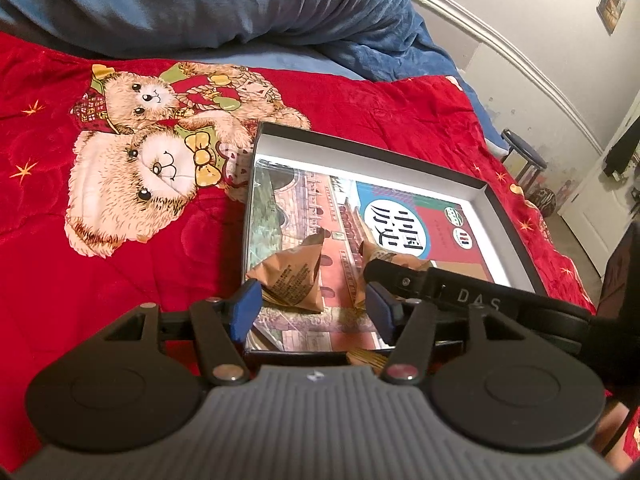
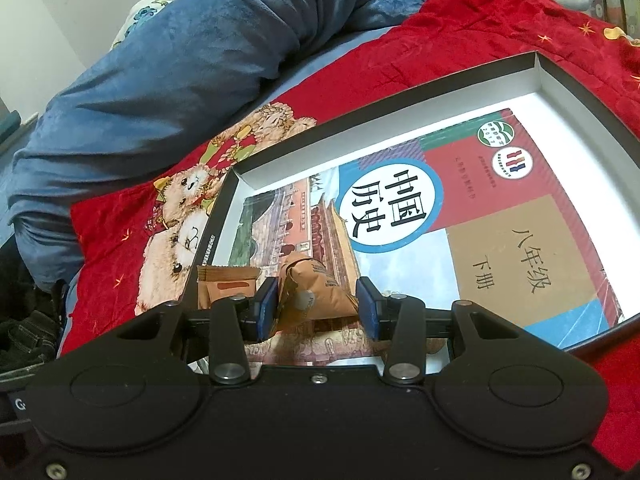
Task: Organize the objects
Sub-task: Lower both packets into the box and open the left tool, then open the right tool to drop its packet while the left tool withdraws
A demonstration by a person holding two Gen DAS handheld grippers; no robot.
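Gathering snacks into the box (image 2: 224, 196) on the bed: right gripper (image 2: 318, 308) pinches a brown packet (image 2: 320, 292) over the book (image 2: 460, 208); left gripper (image 1: 314, 304) gapes around another packet (image 1: 292, 280) at 6 o'clock, released.

Shallow box (image 1: 505, 216) lies on the bedspread (image 1: 60, 264) on the bed, right of the printed bears (image 1: 152, 168). A textbook (image 2: 460, 216) lies flat in the box. Two snack packets sit on the textbook's near end: left packet (image 1: 292, 280), right packet (image 2: 316, 292). Rumpled quilt (image 1: 200, 0) lies behind the box.
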